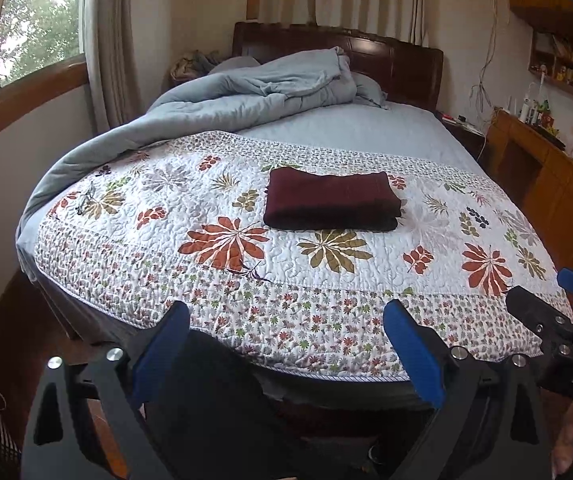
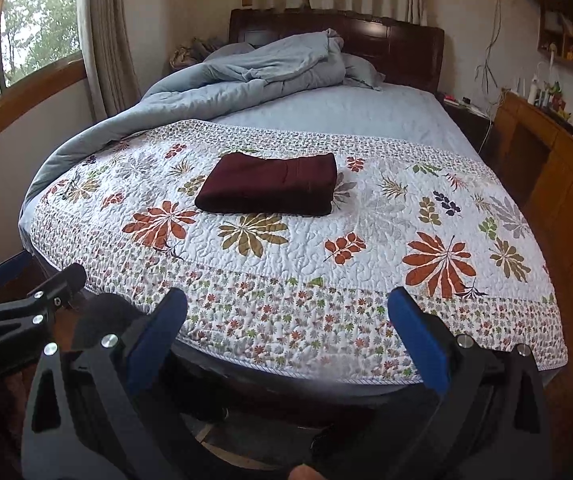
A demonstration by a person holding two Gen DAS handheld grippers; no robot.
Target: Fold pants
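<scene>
Dark maroon pants (image 1: 332, 200) lie folded into a neat rectangle on the floral quilt (image 1: 246, 264), in the middle of the bed; they also show in the right wrist view (image 2: 270, 189). My left gripper (image 1: 286, 316) is open and empty, held back over the foot edge of the bed, well short of the pants. My right gripper (image 2: 286, 304) is open and empty too, likewise off the foot edge. The right gripper shows at the right edge of the left wrist view (image 1: 554, 300), and the left gripper shows at the left edge of the right wrist view (image 2: 26, 280).
A rumpled grey-blue duvet (image 1: 246, 92) is heaped at the head of the bed by the dark wooden headboard (image 1: 398, 60). A window with a curtain (image 1: 106, 40) is on the left. A wooden desk with shelves (image 1: 538, 148) stands on the right.
</scene>
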